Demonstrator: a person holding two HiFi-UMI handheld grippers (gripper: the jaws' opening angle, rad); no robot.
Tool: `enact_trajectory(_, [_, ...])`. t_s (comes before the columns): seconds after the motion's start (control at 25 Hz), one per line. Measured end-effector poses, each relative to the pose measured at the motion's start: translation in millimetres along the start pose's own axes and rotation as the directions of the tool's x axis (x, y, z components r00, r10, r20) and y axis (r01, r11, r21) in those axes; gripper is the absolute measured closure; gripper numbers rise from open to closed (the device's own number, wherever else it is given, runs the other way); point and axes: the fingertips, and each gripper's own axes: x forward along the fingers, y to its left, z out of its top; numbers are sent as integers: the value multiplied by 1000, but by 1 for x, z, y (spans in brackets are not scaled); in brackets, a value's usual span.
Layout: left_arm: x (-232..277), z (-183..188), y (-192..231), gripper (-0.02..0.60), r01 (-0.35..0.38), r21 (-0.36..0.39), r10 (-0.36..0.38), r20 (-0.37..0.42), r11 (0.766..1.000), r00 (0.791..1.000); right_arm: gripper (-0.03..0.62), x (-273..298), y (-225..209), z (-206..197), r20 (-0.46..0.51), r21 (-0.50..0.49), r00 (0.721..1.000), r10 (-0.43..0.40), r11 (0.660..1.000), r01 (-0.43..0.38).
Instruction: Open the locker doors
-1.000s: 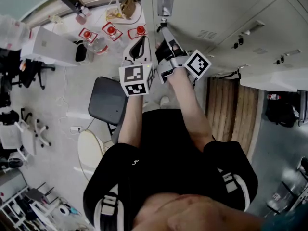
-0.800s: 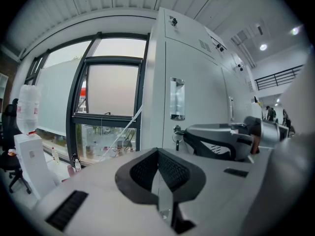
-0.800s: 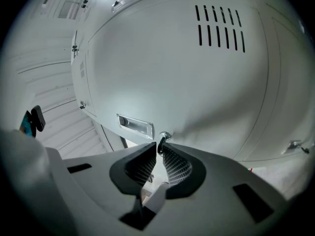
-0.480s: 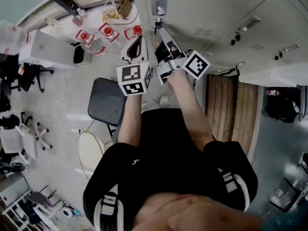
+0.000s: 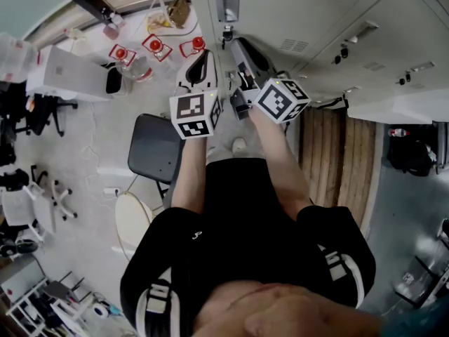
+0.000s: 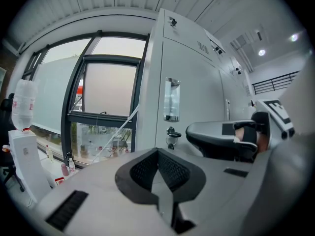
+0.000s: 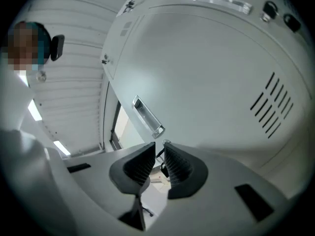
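Note:
I stand before a row of pale grey lockers (image 5: 316,20). The nearest door has a recessed metal handle (image 5: 228,5) and, just below it, a lock with a key and ring (image 6: 172,134). My right gripper (image 5: 237,48) reaches up to that lock. In the right gripper view (image 7: 159,149) the key (image 7: 161,167) hangs in the narrow gap between the pads, which do not press on it; the jaws have just been opening. The handle (image 7: 147,116) lies just beyond the tips. My left gripper (image 5: 202,65) hovers left of the door, shut and empty (image 6: 158,154).
A grey chair (image 5: 156,146) stands by my left leg. Behind it is a white table (image 5: 70,69) with red-capped bottles (image 5: 156,44) by the window. To the right a locker door (image 5: 400,114) stands open above a wooden panel (image 5: 337,160).
The right gripper has rolled about its own axis at the lock, so its marker cube shows a different face. The left gripper has stayed where it was.

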Motion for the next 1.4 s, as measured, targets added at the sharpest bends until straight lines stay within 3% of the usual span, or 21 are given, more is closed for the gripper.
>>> enact_trajectory(0.16, [1, -2, -2, 572, 5, 2, -5, -3, 1000, 1000, 540, -1, 5, 3, -10, -165, 1000, -28, 986, 26])
enact_trajectory(0.36, [3, 0, -3, 572, 6, 5, -6, 3, 1000, 1000, 540, -1, 10, 8, -3, -332, 998, -67, 941, 63])
enact_trajectory(0.64, [7, -1, -4, 572, 6, 5, -6, 5, 1000, 1000, 540, 0, 13, 13, 17, -499, 995, -101, 861, 96])
enact_trajectory(0.84, [9, 1, -6, 572, -1, -2, 1, 15, 1000, 1000, 540, -1, 10, 16, 42, -627, 989, -141, 767, 136])
enact_trajectory(0.96, [10, 4, -6, 572, -5, -6, 5, 30, 1000, 1000, 540, -1, 12, 19, 61, -658, 990, -128, 741, 136])
enact_trajectory(1.12, [8, 16, -7, 572, 3, -21, -1, 106, 1000, 994, 540, -1, 14, 21, 73, -678, 991, -116, 723, 134])
enact_trajectory(1.4, [9, 19, -6, 572, 0, -15, 2, 124, 1000, 992, 540, 2, 9, 20, 75, -670, 989, -124, 729, 142])
